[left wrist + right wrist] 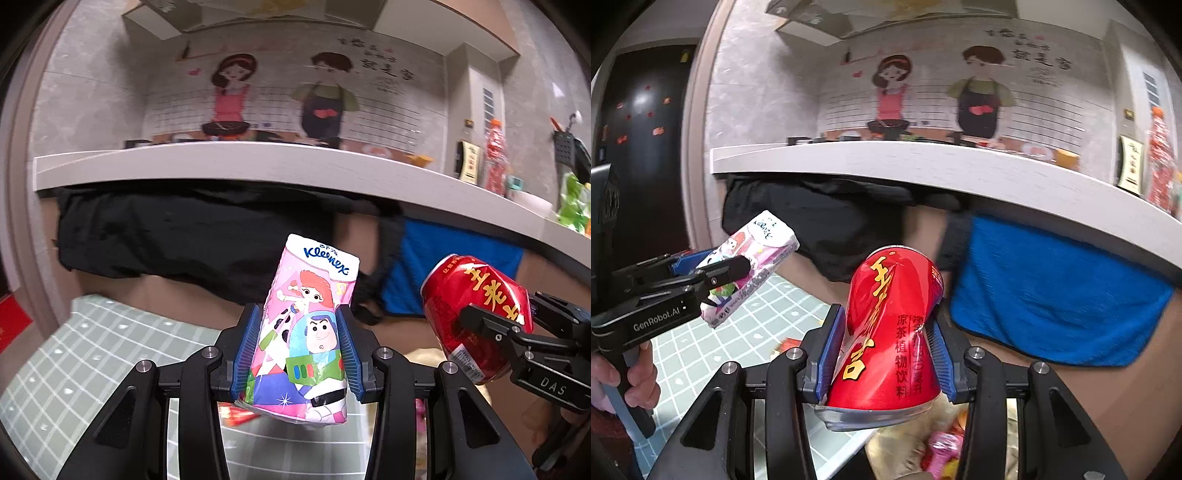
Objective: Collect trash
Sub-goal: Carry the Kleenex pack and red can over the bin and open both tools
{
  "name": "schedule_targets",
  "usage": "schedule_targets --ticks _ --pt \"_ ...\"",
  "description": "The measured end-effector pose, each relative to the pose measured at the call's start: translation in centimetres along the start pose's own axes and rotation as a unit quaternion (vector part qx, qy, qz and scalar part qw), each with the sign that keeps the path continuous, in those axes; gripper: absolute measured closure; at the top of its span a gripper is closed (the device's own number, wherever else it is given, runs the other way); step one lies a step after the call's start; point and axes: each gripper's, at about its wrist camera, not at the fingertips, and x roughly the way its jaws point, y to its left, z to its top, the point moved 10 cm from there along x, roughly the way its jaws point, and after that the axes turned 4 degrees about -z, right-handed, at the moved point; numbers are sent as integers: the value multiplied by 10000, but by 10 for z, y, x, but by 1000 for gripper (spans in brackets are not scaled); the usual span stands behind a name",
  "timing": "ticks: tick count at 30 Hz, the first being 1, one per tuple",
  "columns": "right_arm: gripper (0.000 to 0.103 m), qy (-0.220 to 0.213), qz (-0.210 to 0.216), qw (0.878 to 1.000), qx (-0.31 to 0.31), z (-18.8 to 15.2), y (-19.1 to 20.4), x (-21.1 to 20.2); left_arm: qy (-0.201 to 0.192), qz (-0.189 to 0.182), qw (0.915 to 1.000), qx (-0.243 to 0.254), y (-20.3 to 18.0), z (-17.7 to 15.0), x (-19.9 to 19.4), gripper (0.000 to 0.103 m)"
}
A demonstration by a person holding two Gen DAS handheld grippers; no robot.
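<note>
A soft, light tissue pack [308, 332] is clamped mid-body in the left gripper [298, 347], and a dented, slippery, likely empty red can [886, 332], seen at 3 o'clock in the left view, is pinched at its crushed waist by the right gripper [884, 350].

Ahead of me a pale desk [258, 162] runs under a grey tiled wall [92, 99] bearing a cartoon mural [280, 96] of two cooks. Dark cloth [184, 229] and a blue towel [1052, 291] hang beneath it. A green checked mat [92, 350] lies below; left, perhaps a dark door [646, 147].
</note>
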Motion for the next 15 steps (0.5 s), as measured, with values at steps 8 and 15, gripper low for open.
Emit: schedule_targets --ticks 8,15 --pt "61 73 -429 9986 289 -23 -59 -18 250 -534 9982 84 -70 -22 28 60" --pt "61 107 -607 9963 601 -39 -95 -27 418 -717 9962 278 -106 -34 45 60"
